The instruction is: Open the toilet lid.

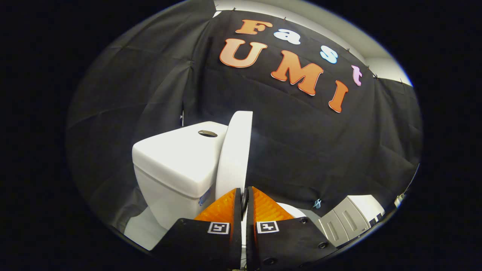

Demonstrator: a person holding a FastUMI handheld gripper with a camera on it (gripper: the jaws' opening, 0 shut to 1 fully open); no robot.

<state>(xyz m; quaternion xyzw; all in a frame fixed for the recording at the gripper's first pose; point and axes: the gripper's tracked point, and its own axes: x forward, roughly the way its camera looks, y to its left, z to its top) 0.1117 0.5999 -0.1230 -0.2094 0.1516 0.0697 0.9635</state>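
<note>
Fingers: the gripper (243, 195) has its two fingers drawn almost together, only a thin slit between them; whether they pinch the lid's edge I cannot tell.
Toilet lid (235, 154): white, raised nearly upright, seen edge-on just ahead of the fingertips, leaning against the tank (177, 162) beyond and to the left of the fingers.
Flush button (208, 133): oval, on the tank top.
Step in hand: judged nearly done; ease the lid back until it rests on the tank, then let go gently so it does not drop forward.
Writing: square black-and-white markers (218, 227) on the finger mounts; no brand readable on the toilet.
</note>
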